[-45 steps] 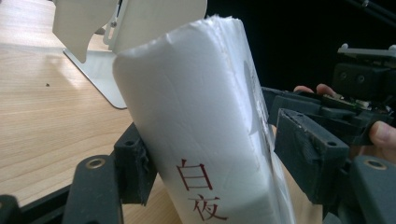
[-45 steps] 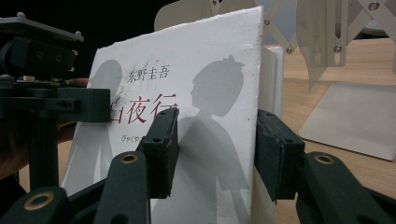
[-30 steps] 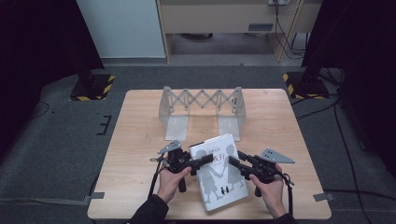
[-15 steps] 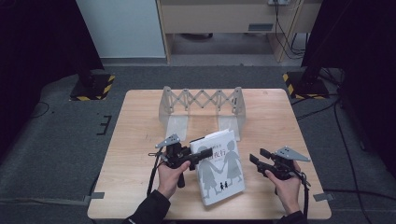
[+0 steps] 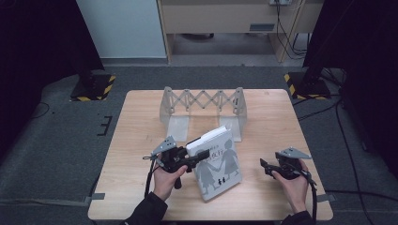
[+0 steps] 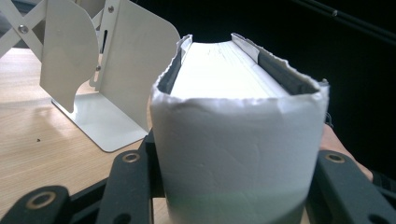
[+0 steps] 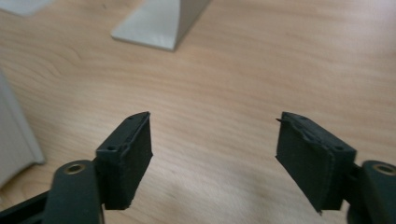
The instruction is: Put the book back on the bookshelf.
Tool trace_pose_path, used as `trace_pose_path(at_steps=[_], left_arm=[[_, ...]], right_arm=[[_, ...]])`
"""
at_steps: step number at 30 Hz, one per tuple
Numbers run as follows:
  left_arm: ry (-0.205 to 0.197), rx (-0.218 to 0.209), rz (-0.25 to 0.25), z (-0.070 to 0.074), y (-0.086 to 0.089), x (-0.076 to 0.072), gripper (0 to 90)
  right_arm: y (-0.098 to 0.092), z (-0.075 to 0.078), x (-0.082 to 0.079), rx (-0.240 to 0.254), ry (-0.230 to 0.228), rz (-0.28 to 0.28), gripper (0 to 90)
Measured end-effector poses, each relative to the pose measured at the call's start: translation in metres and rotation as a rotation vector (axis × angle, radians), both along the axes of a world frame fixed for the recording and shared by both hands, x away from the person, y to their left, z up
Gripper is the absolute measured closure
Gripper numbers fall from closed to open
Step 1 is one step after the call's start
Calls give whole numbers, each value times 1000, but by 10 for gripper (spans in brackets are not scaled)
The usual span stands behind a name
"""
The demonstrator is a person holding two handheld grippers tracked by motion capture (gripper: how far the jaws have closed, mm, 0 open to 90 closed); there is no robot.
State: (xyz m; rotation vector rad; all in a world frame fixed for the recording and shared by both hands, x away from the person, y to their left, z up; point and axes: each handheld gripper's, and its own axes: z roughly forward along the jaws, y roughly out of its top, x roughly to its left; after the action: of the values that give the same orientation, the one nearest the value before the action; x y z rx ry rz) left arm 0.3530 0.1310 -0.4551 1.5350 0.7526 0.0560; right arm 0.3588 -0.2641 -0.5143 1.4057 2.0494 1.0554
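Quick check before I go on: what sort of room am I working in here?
Probably a lab or recording studio set up for data capture: a lone wooden table on grey carpet, black curtains at both sides, and hazard-striped stand bases on the floor behind it.

Wooden table [image 5: 141, 117] on grey carpet [image 5: 56, 140], dark curtains [image 5: 37, 42] either side.

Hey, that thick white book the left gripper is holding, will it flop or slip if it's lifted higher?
The thick white book looks rigid, its spine filling the left gripper. Held at one edge, it may sag or twist. Its smooth cover could slip.
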Motion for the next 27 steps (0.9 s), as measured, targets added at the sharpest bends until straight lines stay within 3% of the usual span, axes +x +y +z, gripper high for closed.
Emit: trace_pose_path(at_steps=[6,17,27], left_arm=[[-35,35,2,5,-4,-10,496],[-71,40,-4,6,-9,-18,489],[-68,24,-46,8,-13,-22,466]], right_arm=[[-13,-14,4,-43,51,-40,198],[-17,-23,7,-63,65,-52,183],[-15,-23,7,-90,62,-57,161]])
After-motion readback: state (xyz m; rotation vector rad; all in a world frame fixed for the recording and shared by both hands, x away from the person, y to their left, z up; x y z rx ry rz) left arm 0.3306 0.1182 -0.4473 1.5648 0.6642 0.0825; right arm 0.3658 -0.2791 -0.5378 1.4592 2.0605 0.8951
